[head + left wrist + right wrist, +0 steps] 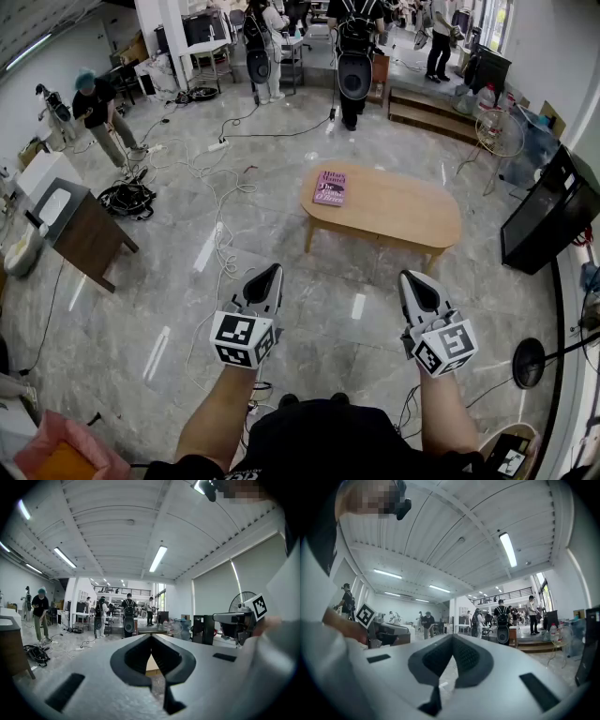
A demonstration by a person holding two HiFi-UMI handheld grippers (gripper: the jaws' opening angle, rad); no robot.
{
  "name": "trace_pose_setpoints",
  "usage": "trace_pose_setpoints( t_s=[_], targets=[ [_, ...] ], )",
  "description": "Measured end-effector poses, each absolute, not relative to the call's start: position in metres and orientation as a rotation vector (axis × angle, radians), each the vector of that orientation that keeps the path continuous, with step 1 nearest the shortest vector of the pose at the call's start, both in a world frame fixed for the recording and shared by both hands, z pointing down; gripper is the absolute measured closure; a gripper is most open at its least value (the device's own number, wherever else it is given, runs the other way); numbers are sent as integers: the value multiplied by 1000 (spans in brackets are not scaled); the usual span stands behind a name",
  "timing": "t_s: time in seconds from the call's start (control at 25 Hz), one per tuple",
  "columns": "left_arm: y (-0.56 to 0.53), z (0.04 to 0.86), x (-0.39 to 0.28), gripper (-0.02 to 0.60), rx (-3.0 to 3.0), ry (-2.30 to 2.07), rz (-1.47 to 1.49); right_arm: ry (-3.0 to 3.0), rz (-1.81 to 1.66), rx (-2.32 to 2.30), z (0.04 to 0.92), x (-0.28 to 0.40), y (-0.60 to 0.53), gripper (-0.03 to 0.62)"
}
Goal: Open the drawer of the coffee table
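The coffee table (403, 214) is an oval of pale wood on short legs, standing on the grey tiled floor ahead of me. A purple book (329, 187) lies on its left end. No drawer front shows from this side. My left gripper (272, 273) is held level in the air, well short of the table's near left edge, jaws shut on nothing. My right gripper (410, 279) hovers level before the table's near right part, also shut and empty. In the left gripper view the shut gripper (151, 637) frames a sliver of pale wood (151, 666). The right gripper (452, 637) faces the room.
A dark wooden cabinet (89, 234) stands at the left, with cables (216, 169) strewn over the floor beyond it. A black screen (548, 220) and a fan (500, 131) are at the right. A round-based stand (530, 361) is near my right arm. People (354, 56) stand at the back.
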State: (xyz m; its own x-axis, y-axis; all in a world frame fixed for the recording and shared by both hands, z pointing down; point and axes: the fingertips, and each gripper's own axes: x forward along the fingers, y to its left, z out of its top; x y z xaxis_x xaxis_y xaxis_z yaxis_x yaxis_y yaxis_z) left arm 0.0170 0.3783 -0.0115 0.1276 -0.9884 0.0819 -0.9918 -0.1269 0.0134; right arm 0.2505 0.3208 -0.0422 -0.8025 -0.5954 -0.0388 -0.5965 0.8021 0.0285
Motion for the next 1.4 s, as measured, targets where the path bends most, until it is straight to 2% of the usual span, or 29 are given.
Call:
trace_pose_setpoints(
  t_s=[0.52, 0.92, 1.12, 1.4],
  targets=[
    [387, 0, 64, 574, 2303, -2004, 121, 2933, -1, -1019, -29, 308, 328, 592],
    [406, 16, 99, 572, 2231, -2003, 93, 2891, -265, -949, -5, 348, 343, 589],
    [405, 19, 95, 572, 2224, -1999, 71, 2923, -290, -955, 7, 342, 337, 589],
    [388, 27, 51, 574, 2156, -2002, -36, 2934, -297, -991, 16, 297, 310, 589]
  ],
)
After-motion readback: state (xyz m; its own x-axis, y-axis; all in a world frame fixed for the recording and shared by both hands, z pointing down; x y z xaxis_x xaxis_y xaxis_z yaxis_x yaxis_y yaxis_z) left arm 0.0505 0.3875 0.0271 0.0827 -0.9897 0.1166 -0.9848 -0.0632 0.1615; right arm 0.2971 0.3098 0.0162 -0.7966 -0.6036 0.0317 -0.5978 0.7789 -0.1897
